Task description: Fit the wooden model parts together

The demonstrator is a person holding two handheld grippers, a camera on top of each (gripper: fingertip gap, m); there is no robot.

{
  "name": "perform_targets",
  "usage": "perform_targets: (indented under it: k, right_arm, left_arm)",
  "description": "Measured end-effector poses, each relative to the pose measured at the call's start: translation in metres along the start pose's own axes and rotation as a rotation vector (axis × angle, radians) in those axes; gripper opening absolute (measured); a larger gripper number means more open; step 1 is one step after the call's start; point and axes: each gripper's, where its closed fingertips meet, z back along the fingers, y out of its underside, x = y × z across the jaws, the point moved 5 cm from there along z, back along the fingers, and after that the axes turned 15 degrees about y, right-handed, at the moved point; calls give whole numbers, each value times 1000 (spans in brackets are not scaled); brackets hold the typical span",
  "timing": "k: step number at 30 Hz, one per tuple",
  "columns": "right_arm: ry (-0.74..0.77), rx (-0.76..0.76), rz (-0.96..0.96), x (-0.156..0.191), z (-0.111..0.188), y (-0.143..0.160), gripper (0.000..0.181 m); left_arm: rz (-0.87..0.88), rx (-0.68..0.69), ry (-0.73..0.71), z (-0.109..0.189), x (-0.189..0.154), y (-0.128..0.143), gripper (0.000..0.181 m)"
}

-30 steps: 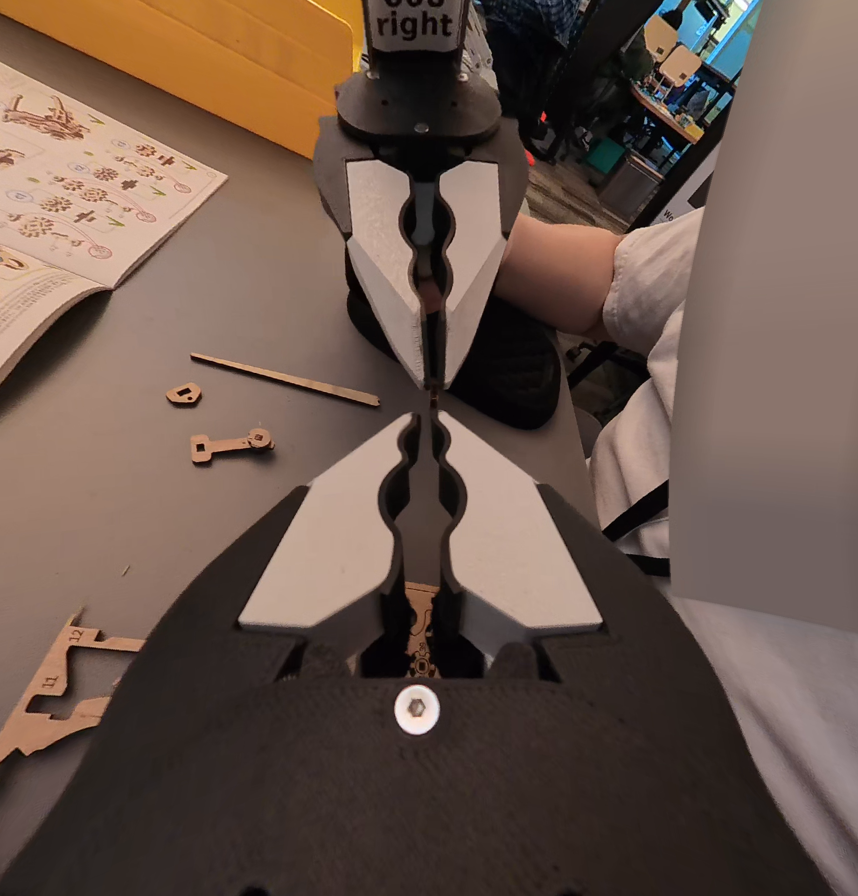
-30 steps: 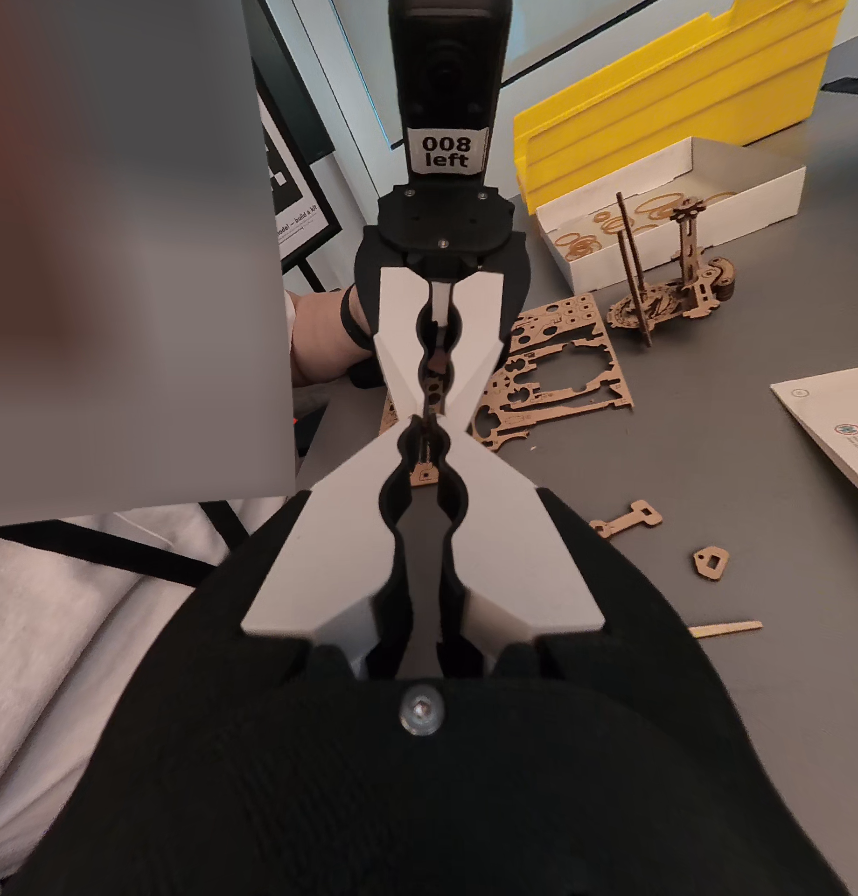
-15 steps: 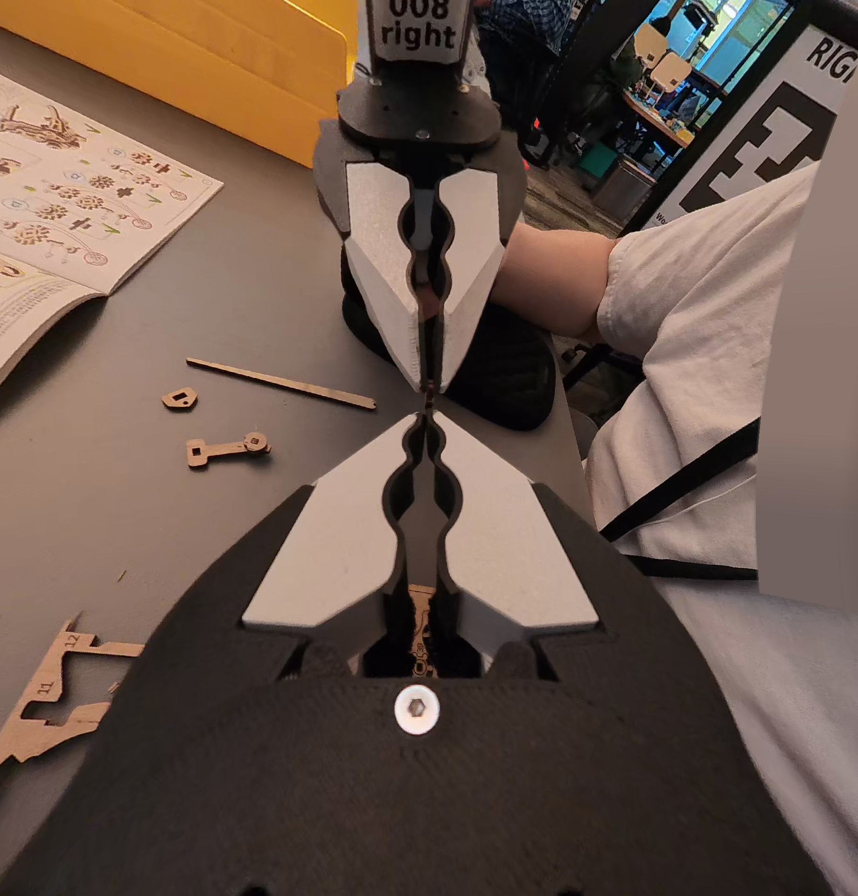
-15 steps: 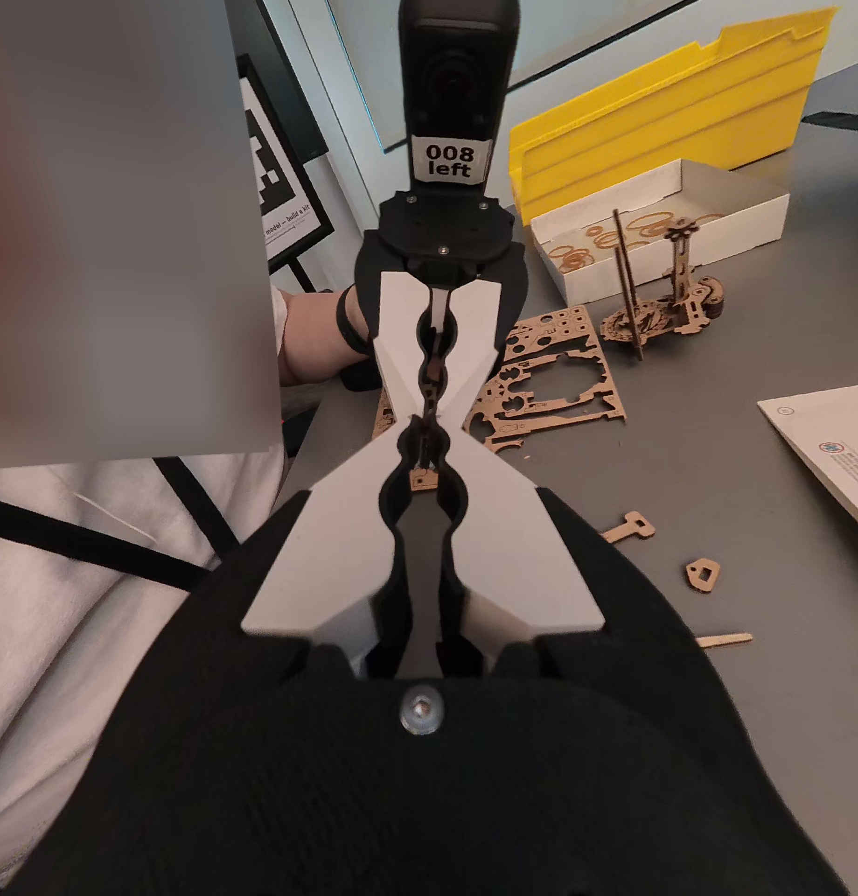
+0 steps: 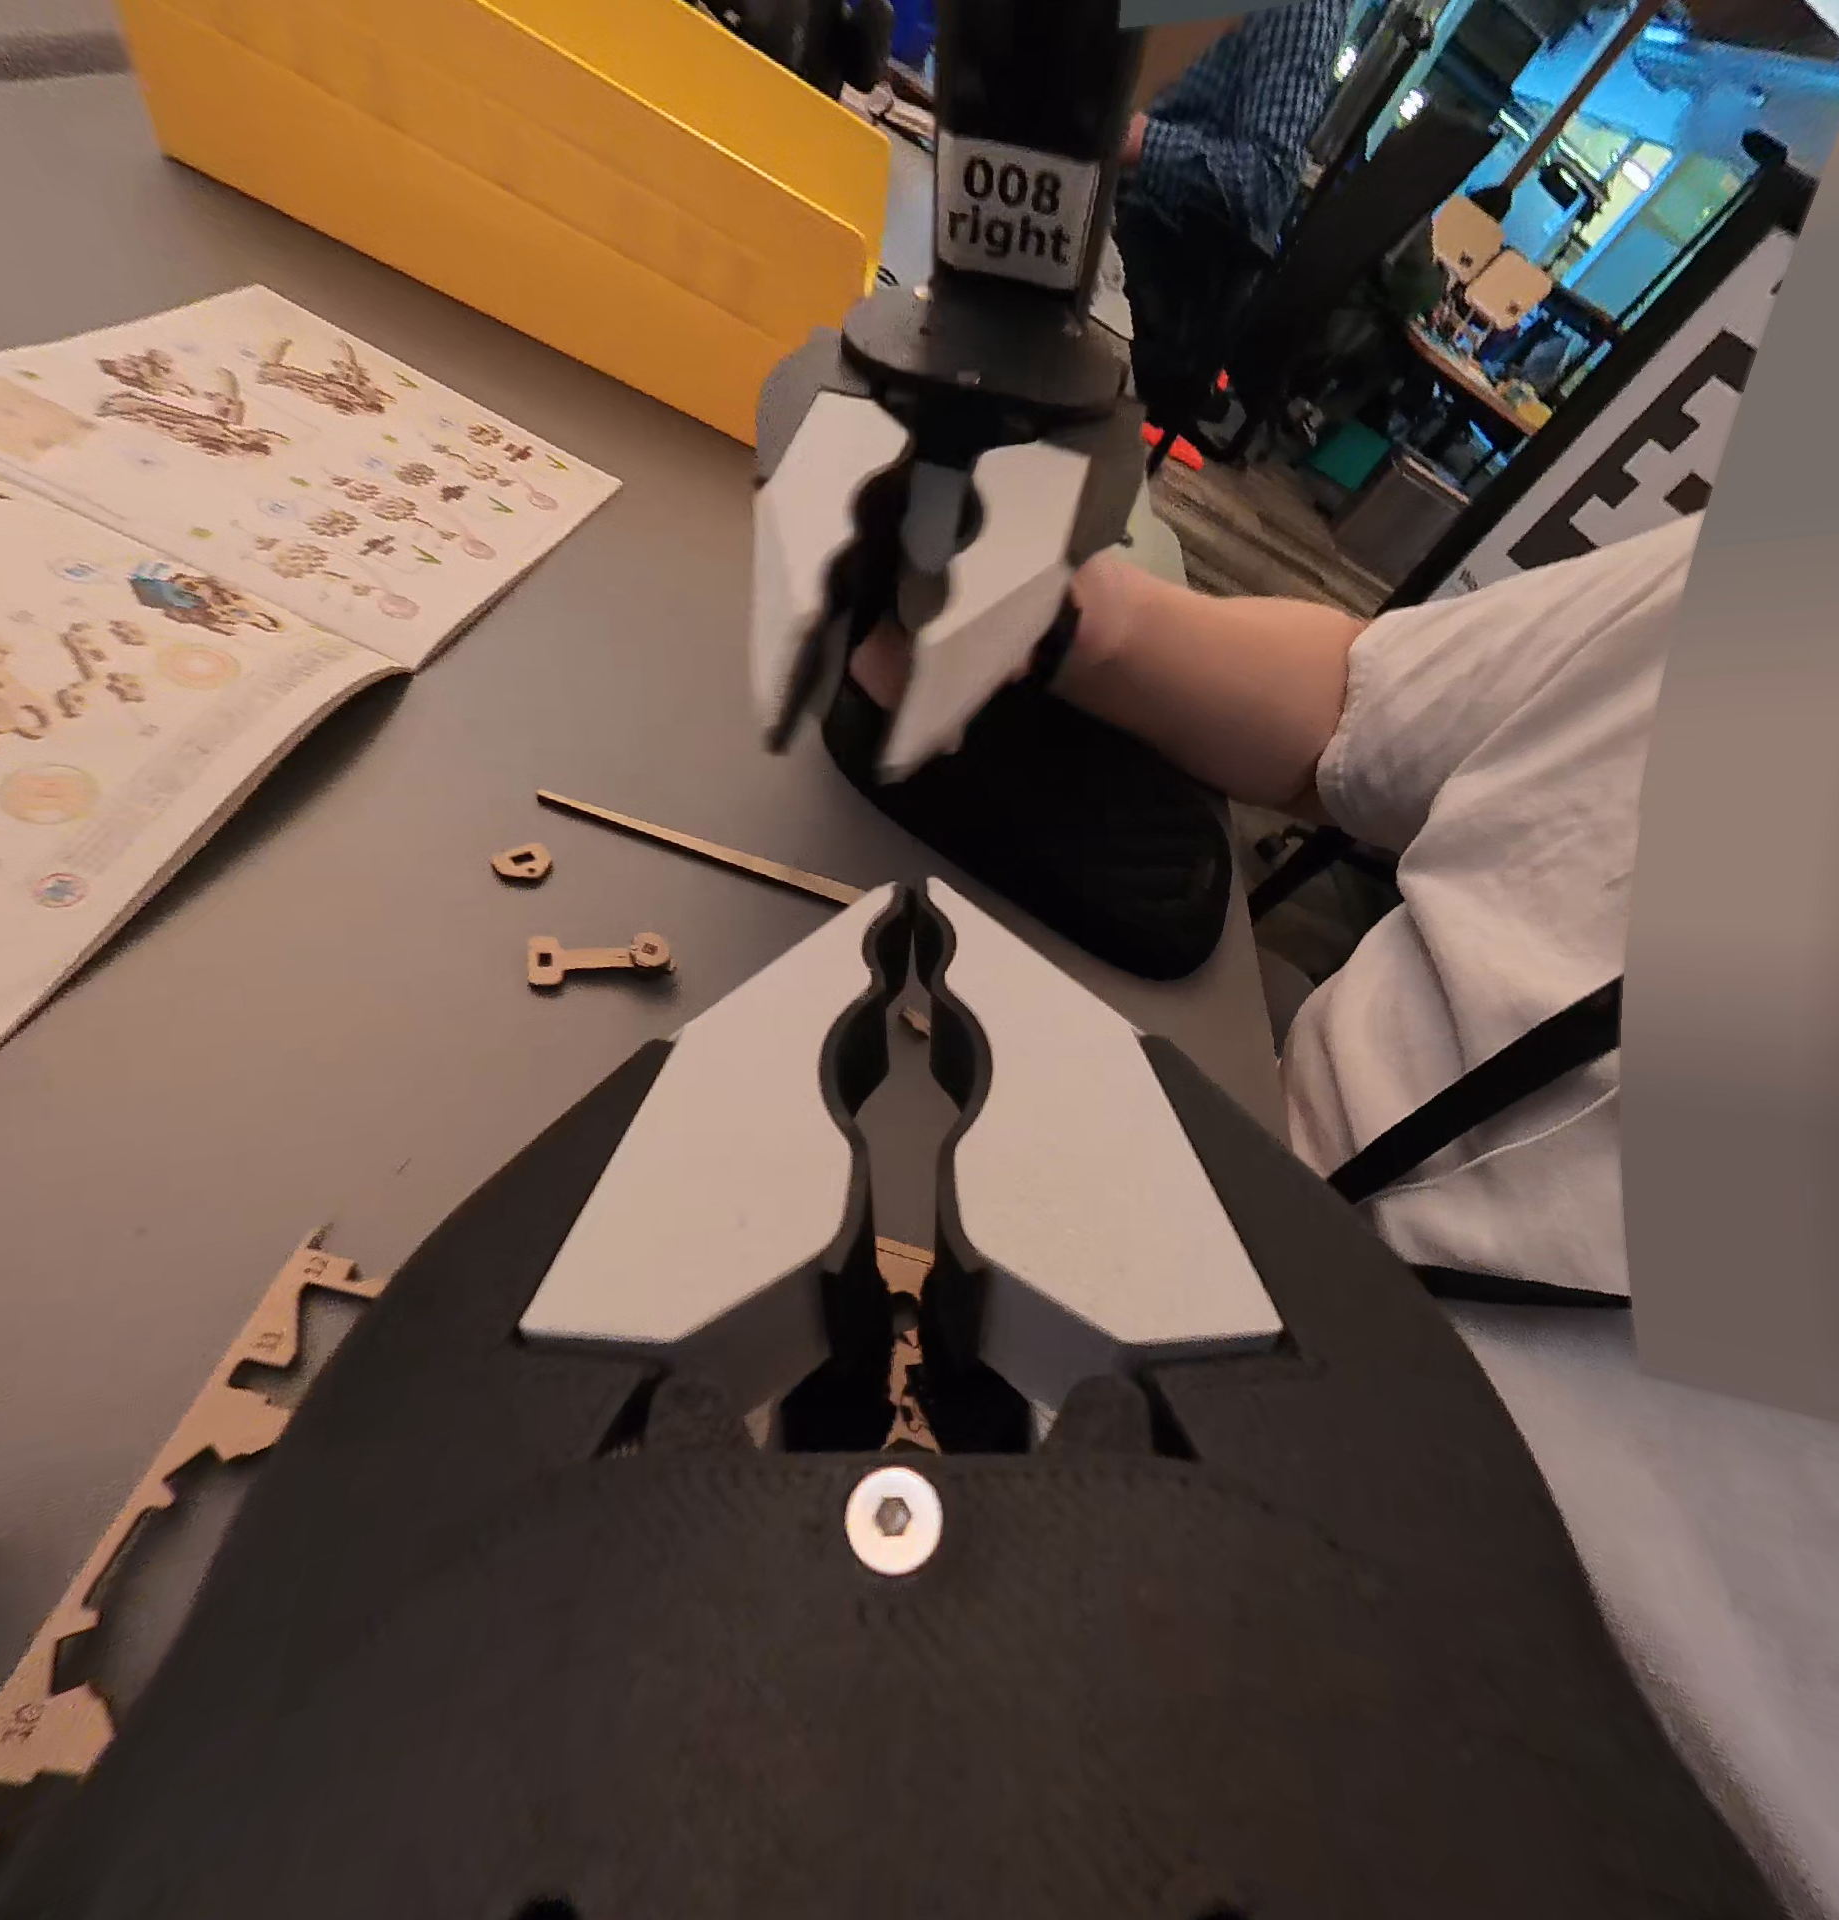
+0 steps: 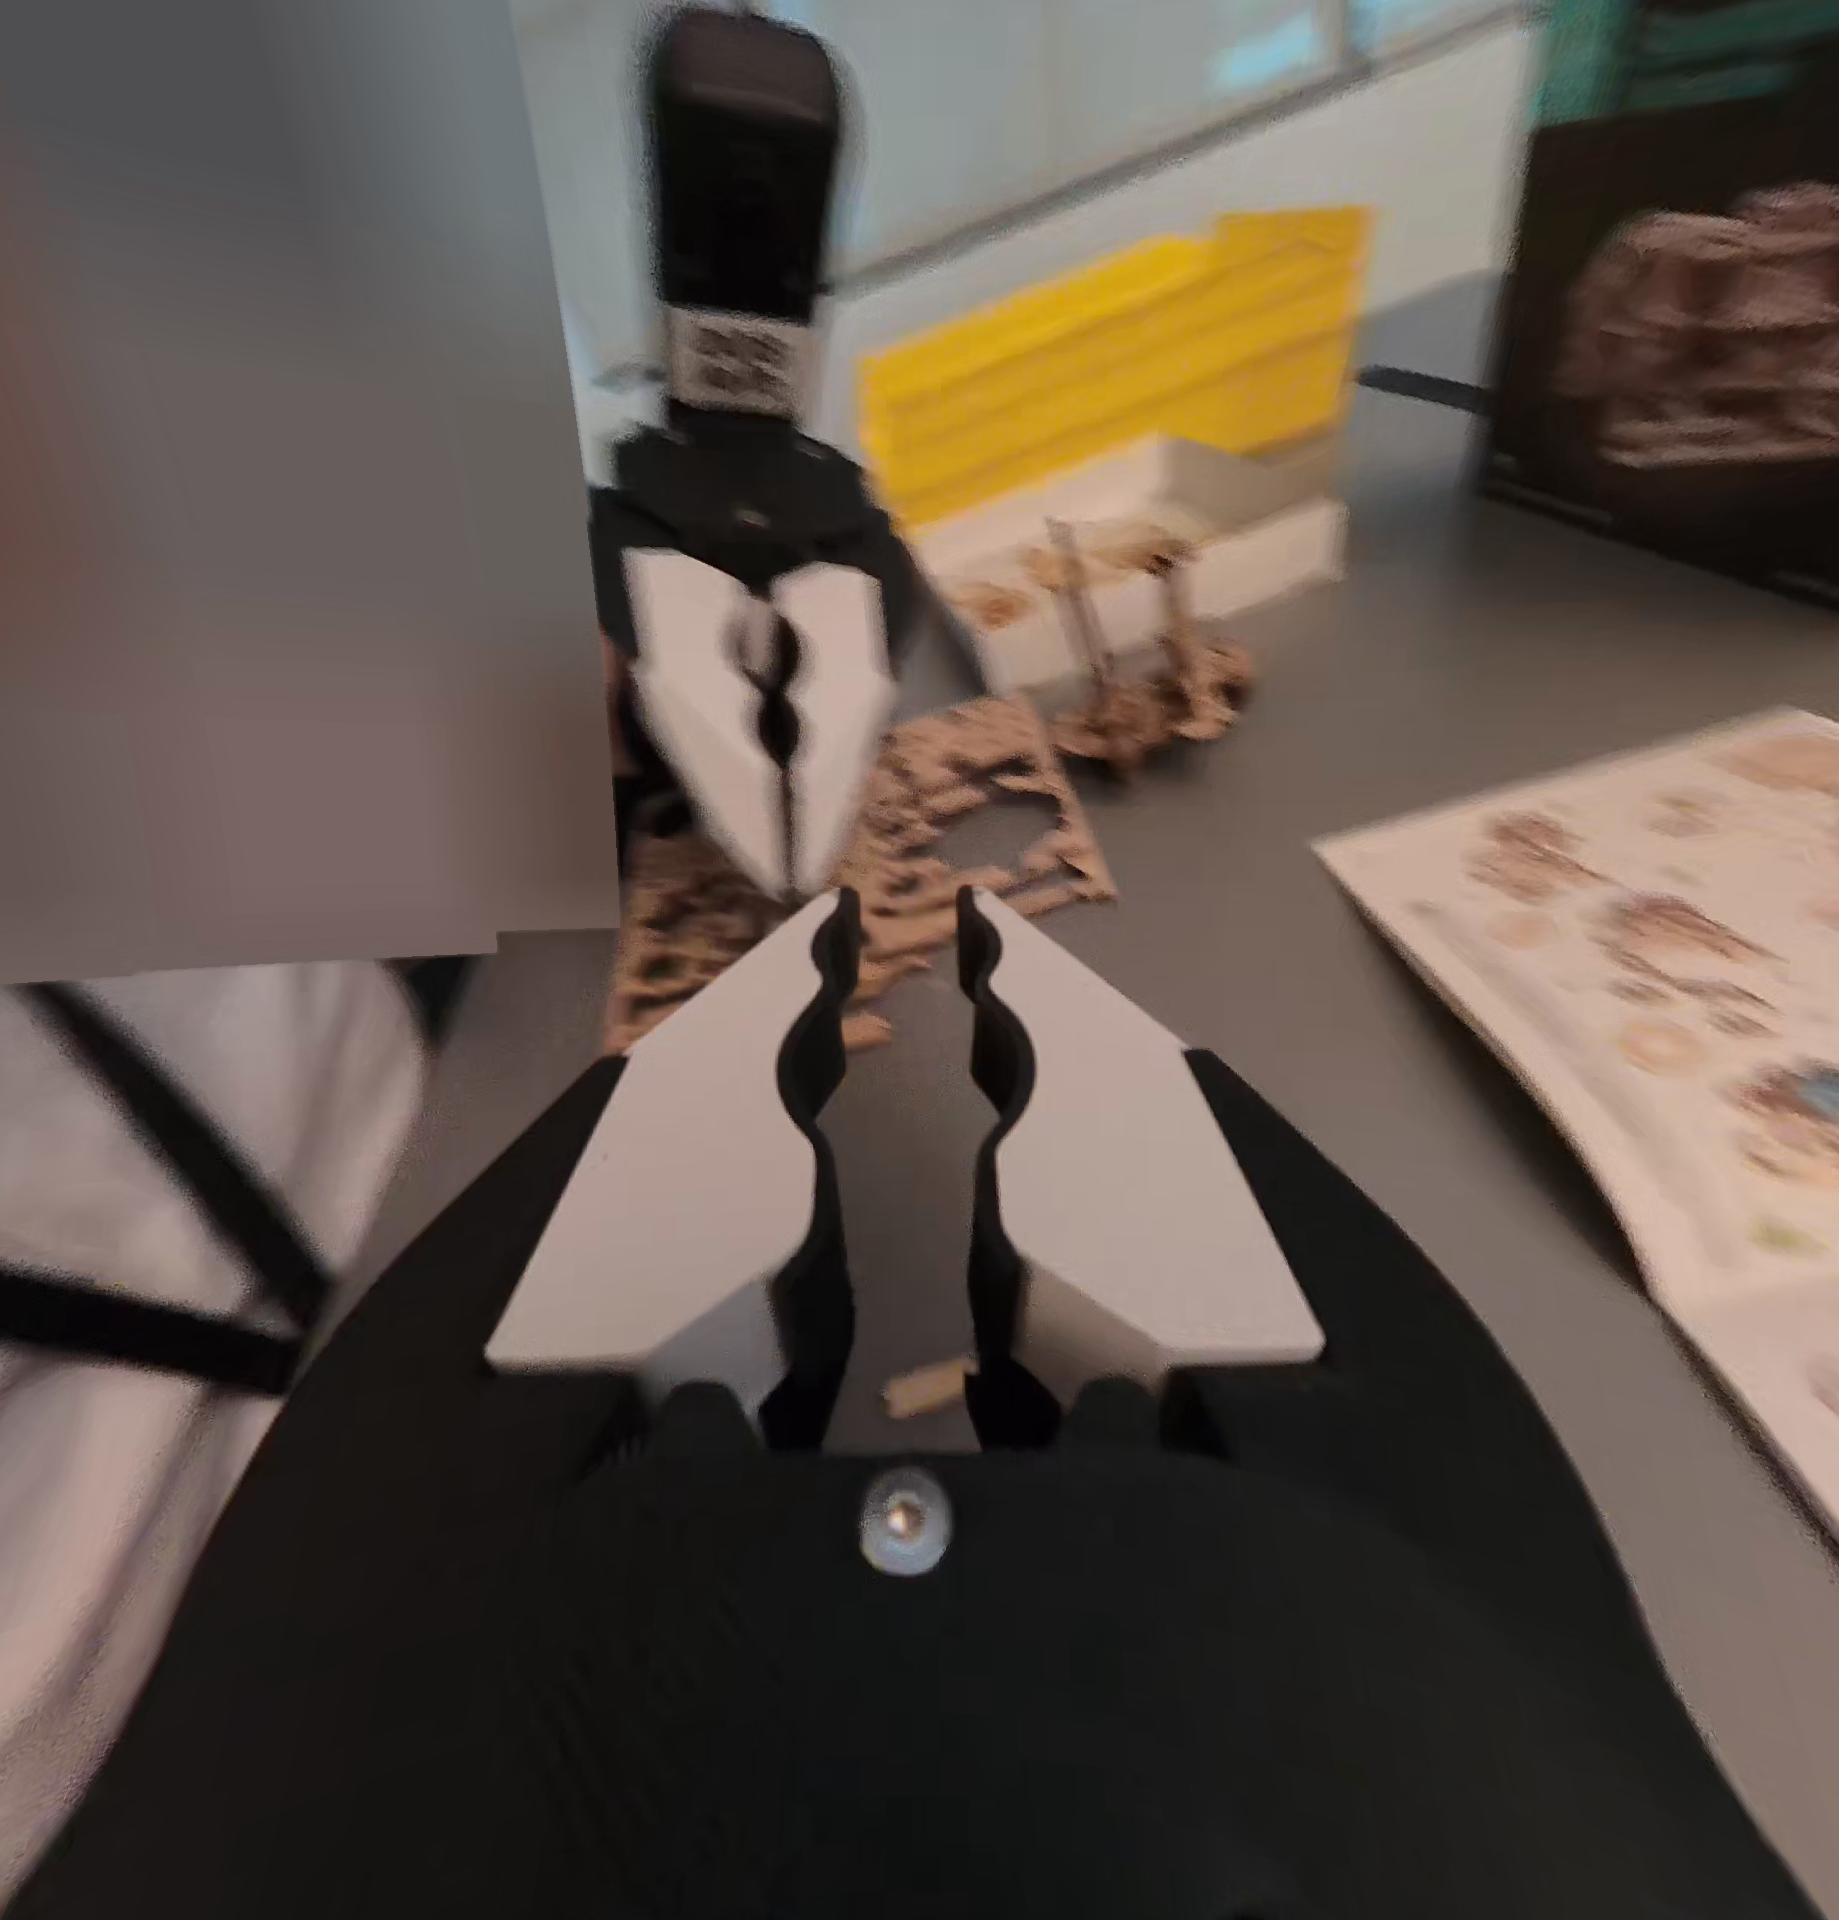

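Note:
My left gripper [image 5: 913, 896] is shut above the grey table [image 5: 395, 1049]. A sliver of a thin wooden part [image 5: 910, 1018] shows edge-on in the gap between its fingers, mostly hidden. My right gripper [image 6: 904, 909] is open and empty, and the view is blurred. In the left wrist view it [image 5: 837, 753] hangs farther off, apart from my left tips. In the right wrist view my left gripper [image 6: 790, 883] sits just beyond my right tips, jaws together. A key-shaped part [image 5: 598, 956], a small shield-shaped part [image 5: 522, 862] and a thin stick [image 5: 697, 844] lie on the table.
An open instruction booklet [image 5: 219, 582] lies at left and also shows in the right wrist view [image 6: 1642, 1018]. A yellow bin [image 5: 499, 197], a white box [image 6: 1237, 520], a half-built wooden model [image 6: 1154, 665] and punched wooden sheets [image 6: 977, 821] [image 5: 167, 1455] stand around. A person's arm [image 5: 1206, 665] is at the table edge. My two grippers' fingertips are within a few centimetres of each other.
The two grippers were tip to tip on the small part. My right gripper has opened, let go and pulled away. My left gripper stays shut.

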Motion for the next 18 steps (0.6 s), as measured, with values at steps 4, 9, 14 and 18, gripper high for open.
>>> perform_targets:
  k: [4, 9, 14, 18]
  right_arm:
    - [71, 105, 98, 0, -10, 14, 15]
    - [68, 187, 198, 6, -10, 21, 15]
    - [112, 345, 294, -3, -9, 40, 16]
    - [-39, 425, 362, 17, -2, 49, 15]
  left_arm:
    - [18, -18, -16, 6, 3, -1, 0]
    - [41, -30, -18, 8, 6, -1, 0]
    - [73, -68, -43, 15, 11, -3, 0]
    - [73, -99, -66, 21, 13, -7, 0]
